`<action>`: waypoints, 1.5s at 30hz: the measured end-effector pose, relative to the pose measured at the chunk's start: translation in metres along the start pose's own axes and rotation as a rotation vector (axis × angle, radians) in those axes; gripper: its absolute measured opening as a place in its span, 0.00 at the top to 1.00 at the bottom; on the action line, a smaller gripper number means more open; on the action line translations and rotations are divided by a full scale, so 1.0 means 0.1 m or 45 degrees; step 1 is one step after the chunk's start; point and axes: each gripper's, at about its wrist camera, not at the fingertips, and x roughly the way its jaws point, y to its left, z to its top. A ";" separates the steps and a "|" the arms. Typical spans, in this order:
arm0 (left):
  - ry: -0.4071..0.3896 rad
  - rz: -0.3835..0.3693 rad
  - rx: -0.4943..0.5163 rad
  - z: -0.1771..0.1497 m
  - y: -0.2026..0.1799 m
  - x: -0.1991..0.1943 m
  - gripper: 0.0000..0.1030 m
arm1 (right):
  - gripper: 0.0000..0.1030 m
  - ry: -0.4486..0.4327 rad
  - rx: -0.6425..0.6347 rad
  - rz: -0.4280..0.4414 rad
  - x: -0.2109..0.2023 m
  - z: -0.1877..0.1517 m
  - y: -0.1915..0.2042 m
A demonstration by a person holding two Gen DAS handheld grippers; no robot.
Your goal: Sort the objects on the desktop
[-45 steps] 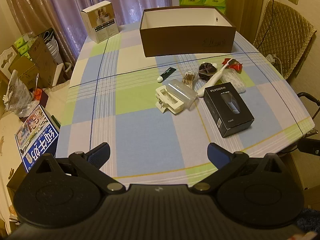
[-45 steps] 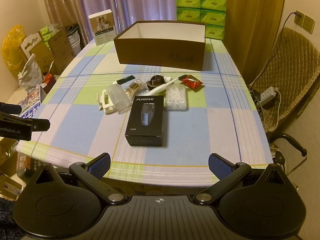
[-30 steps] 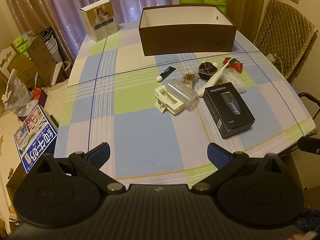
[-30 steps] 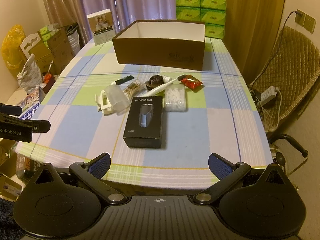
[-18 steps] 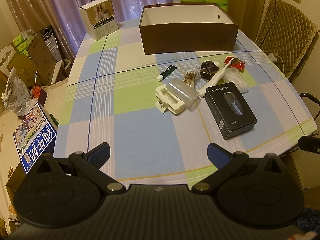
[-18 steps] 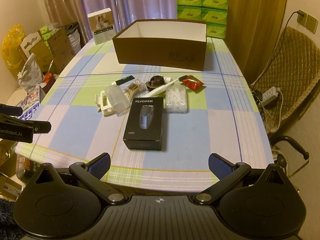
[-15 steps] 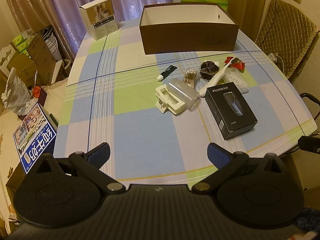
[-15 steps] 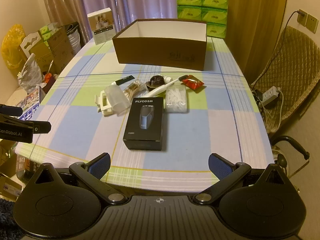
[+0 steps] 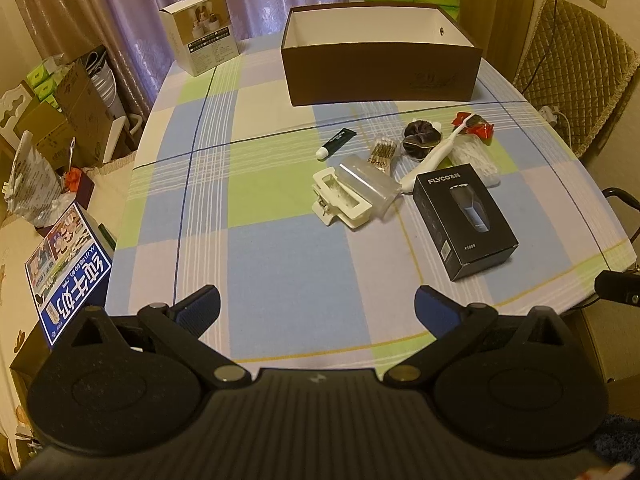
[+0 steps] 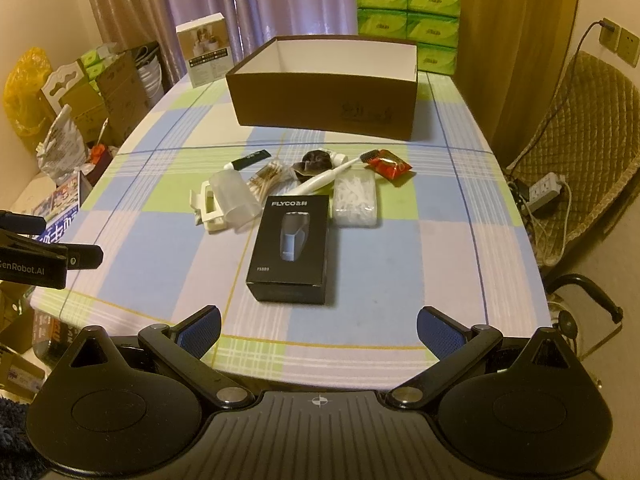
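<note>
We hold both sets of fingers spread and empty above the near edge of the bench (image 9: 280,264): left gripper (image 9: 317,307), right gripper (image 10: 319,322). Ahead of the right gripper lies the shaver box (image 10: 292,248); beyond it the loose items cluster, toothbrush (image 10: 326,176) resting across them. The brown box (image 10: 324,96) stands open at the far end. Risk: lifting one clustered item may drag its neighbours, since they touch.

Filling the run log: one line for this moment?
left gripper: open, empty | right gripper: open, empty | shaver box: on table | brown box: nothing visible inside
</note>
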 end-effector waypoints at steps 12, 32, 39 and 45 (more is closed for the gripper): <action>0.023 -0.005 0.000 0.06 -0.02 0.10 0.01 | 0.02 0.017 0.002 0.016 0.08 0.10 -0.05; 0.043 -0.048 0.007 0.31 -0.10 0.39 0.01 | 0.02 0.038 0.028 0.057 0.30 0.34 -0.39; 0.005 -0.074 0.035 0.39 -0.23 0.49 0.01 | 0.02 0.030 0.027 0.050 0.38 0.41 -0.58; -0.003 -0.069 0.049 0.44 -0.34 0.62 0.02 | 0.02 0.025 0.009 0.067 0.46 0.48 -0.75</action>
